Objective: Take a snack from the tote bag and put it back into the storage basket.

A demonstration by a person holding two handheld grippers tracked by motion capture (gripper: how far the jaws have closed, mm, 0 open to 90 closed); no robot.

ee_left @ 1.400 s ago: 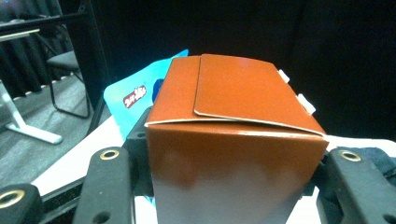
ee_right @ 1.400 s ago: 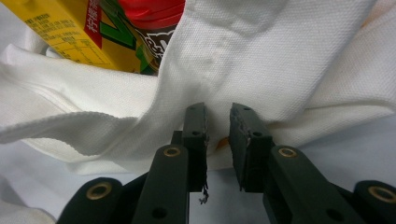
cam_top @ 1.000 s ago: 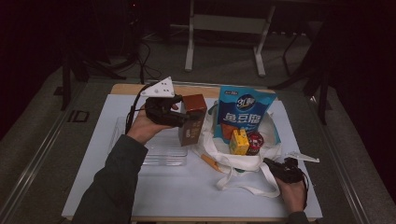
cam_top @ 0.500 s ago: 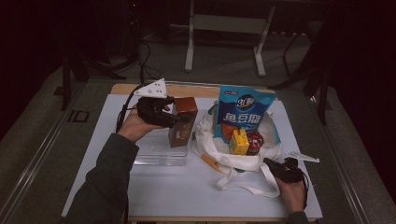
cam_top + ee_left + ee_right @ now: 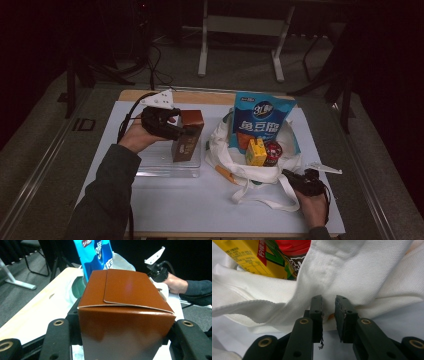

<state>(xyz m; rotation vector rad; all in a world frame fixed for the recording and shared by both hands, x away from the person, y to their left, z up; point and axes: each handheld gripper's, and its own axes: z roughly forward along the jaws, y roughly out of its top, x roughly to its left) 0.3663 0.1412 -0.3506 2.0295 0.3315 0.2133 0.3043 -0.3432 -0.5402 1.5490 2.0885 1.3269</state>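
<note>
Now: tall brown cardboard carton (image 5: 188, 137), clamped in left tongs (image 5: 120, 340), has shifted from beside white cloth tote bag (image 5: 225, 150) down over clear plastic tray (image 5: 167, 167) on bench; unpacking underway. Right tongs (image 5: 328, 307), narrow, pinch bag's fabric.

Your left gripper (image 5: 186, 131), matt black plastic, clamps a brown cardboard box (image 5: 125, 315) with a smooth, slightly glossy skin. Right of that box, the white cloth tote bag (image 5: 352, 272) shows a coarse woven, matt weave. Inside it stand a glossy blue foil pouch (image 5: 262, 120) and a yellow printed paper carton (image 5: 256, 152). Beneath the box lies a clear plastic tray (image 5: 165, 170), shiny.
</note>
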